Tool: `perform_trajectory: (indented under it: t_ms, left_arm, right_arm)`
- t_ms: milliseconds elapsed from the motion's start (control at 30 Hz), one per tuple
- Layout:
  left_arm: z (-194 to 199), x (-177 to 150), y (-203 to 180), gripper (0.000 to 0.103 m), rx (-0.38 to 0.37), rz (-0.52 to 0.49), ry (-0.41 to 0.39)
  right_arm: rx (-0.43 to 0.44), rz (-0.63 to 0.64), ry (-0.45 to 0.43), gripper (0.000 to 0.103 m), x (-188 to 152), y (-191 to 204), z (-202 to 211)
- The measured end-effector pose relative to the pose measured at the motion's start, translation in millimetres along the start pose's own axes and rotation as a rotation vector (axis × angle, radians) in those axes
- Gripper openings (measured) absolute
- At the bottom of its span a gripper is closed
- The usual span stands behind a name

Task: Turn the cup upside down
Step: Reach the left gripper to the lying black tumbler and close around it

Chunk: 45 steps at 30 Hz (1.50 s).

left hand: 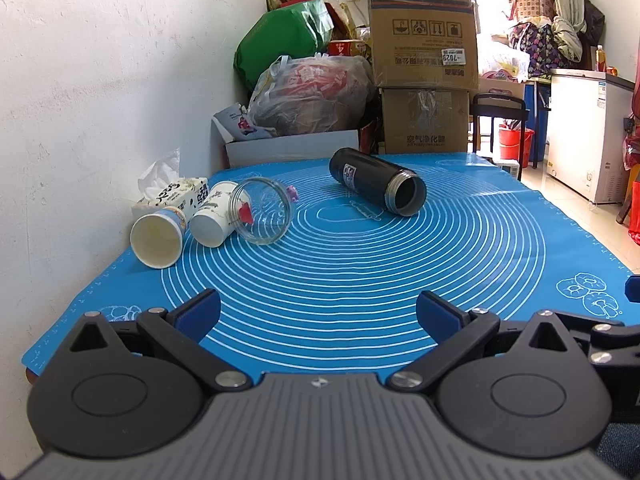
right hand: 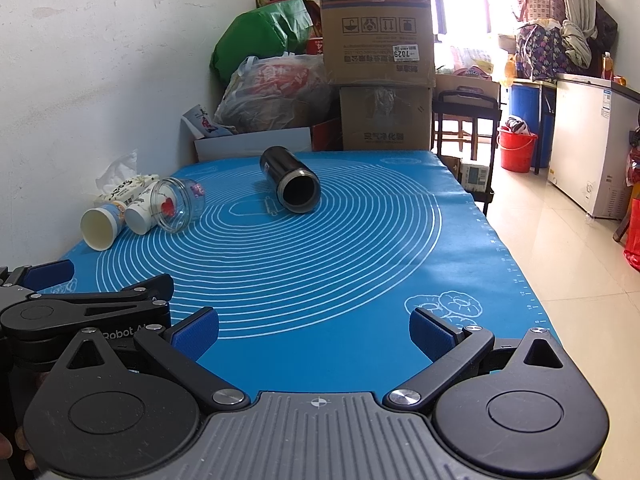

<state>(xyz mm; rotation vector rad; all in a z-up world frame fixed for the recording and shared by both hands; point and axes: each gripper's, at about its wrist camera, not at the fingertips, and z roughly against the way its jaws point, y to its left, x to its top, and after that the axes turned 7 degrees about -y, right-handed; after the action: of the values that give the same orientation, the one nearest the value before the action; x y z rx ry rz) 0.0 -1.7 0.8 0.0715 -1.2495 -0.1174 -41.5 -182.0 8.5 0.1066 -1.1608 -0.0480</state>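
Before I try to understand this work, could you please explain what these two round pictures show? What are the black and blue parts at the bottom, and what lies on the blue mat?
No robot arm is here: a person holds one two-finger gripper in each hand, and a wide-angle camera on each looks forward along its fingers. One picture is from the left gripper, the other from the right gripper. The black parts with blue pads are the fingers. Both grippers are open and hold nothing.

On the blue mat, everything lies on its side: two paper cups and a glass jar close together near the wall, and a black flask further back, apart from them. A tissue pack sits behind the cups. In the right gripper's picture, the left gripper shows at the left edge.
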Motion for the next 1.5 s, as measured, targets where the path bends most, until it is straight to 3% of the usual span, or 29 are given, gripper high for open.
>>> perform_trajectory:
  t_ms: [400, 567, 667, 900, 1100, 1233, 1467, 1500]
  left_arm:
    - [-10, 7, 5, 0.103, -0.022, 0.035, 0.039]
    - [-27, 30, -2, 0.103, 0.009, -0.009, -0.011]
    - [-48, 54, -6, 0.103, -0.024, 0.001, 0.007]
    - [-141, 111, -29, 0.103, -0.084, 0.063, 0.143]
    - [-225, 135, -52, 0.103, -0.057, 0.103, 0.195]
    - [-282, 142, -63, 0.103, -0.036, 0.147, 0.296]
    - [-360, 125, -79, 0.101, 0.039, 0.083, 0.511]
    - [-364, 121, -78, 0.091, 0.032, 0.084, 0.542]
  right_arm:
    - [0.01, -0.042, 0.039, 0.103, 8, -8, -7]
    - [-0.007, -0.038, 0.029, 0.103, 25, -19, -22]
    - [-0.003, -0.057, 0.03, 0.103, 40, -30, -34]
    - [-0.015, -0.08, 0.055, 0.103, 60, -54, -71]
    - [-0.022, -0.126, 0.092, 0.103, 61, -81, -105]
    - [-0.022, -0.165, 0.118, 0.103, 57, -98, -121]
    - [-0.056, -0.179, 0.121, 0.103, 50, -116, -128]
    - [-0.06, -0.177, 0.123, 0.103, 49, -117, -129]
